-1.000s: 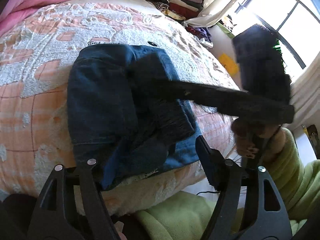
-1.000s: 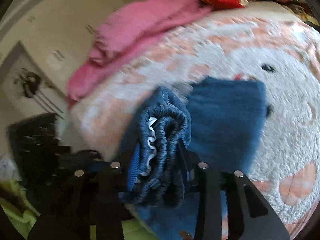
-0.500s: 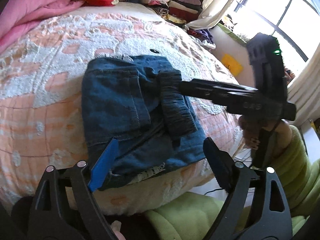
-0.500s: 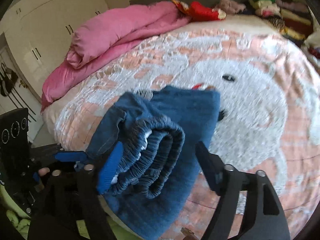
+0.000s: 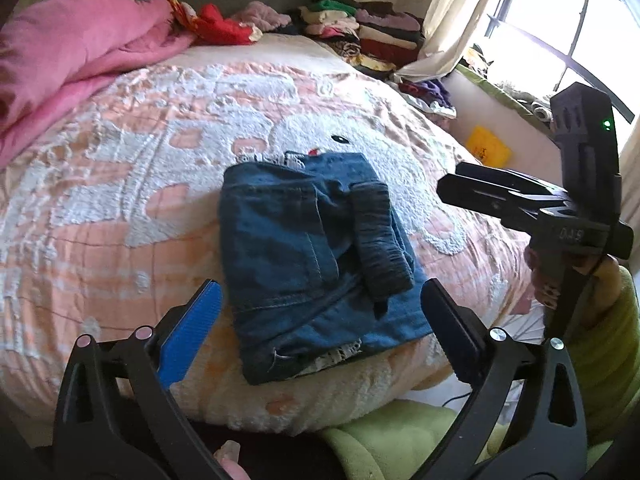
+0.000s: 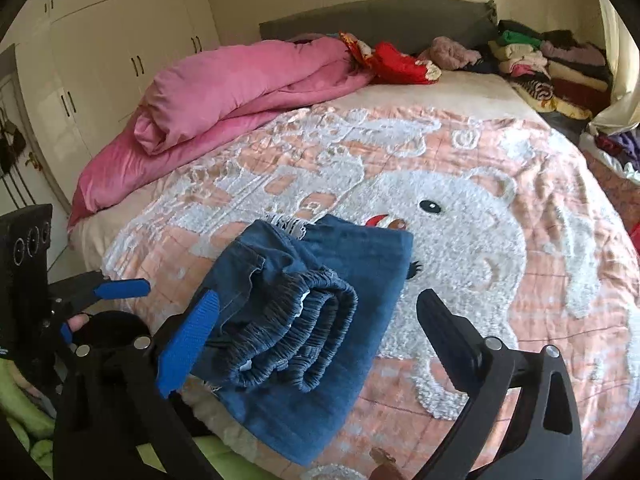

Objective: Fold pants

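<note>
Left wrist view: folded pants [image 5: 316, 264] at 12 o'clock on bed [image 5: 120, 216]; left gripper [image 5: 320, 332] and right gripper [image 6: 316, 344] opening wide, gripping nothing.

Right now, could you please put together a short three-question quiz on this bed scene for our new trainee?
1. True or false: the folded jeans lie on the bedspread, free of both claws.
2. Multiple choice: what lies along the bed's far left side? A) a pink duvet B) a green towel C) a grey suitcase
3. Fill in: in the right wrist view, the end of the jeans nearest the camera is the gathered elastic ____.

Key:
1. True. The left claw and right claw are both opening, pads clear of the denim.
2. A
3. waistband
</note>
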Motion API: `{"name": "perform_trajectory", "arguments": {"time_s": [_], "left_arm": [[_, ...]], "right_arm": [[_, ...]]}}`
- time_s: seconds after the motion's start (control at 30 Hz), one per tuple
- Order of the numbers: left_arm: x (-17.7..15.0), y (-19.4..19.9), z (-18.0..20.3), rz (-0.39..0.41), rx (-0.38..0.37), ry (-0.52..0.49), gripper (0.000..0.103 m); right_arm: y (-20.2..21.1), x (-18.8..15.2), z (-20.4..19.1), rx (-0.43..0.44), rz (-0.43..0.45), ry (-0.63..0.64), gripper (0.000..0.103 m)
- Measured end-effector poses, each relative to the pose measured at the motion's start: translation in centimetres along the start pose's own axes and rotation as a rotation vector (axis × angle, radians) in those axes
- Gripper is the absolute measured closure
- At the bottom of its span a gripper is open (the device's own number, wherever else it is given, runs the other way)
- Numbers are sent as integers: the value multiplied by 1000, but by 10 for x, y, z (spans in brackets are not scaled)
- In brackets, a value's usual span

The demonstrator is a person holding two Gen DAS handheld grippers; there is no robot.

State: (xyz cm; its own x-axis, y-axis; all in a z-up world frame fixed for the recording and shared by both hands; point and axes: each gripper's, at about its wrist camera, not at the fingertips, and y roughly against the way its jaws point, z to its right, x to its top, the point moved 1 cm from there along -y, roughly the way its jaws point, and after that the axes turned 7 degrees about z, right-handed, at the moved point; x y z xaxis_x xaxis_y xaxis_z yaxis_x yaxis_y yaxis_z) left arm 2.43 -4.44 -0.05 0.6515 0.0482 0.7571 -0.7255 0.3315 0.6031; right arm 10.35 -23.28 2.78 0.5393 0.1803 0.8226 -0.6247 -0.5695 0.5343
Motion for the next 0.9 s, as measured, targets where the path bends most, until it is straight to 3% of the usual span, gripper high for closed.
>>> {"name": "perform_trajectory", "arguments": {"time_s": [0.57,0.9], "left_arm": [[7,10,-1,39,108,-17,10],[6,3,-8,19,139,-6,10]], "right_arm": [[38,3,0,-61,67,30,5],[36,-6,7,-94,58,23,5]]}}
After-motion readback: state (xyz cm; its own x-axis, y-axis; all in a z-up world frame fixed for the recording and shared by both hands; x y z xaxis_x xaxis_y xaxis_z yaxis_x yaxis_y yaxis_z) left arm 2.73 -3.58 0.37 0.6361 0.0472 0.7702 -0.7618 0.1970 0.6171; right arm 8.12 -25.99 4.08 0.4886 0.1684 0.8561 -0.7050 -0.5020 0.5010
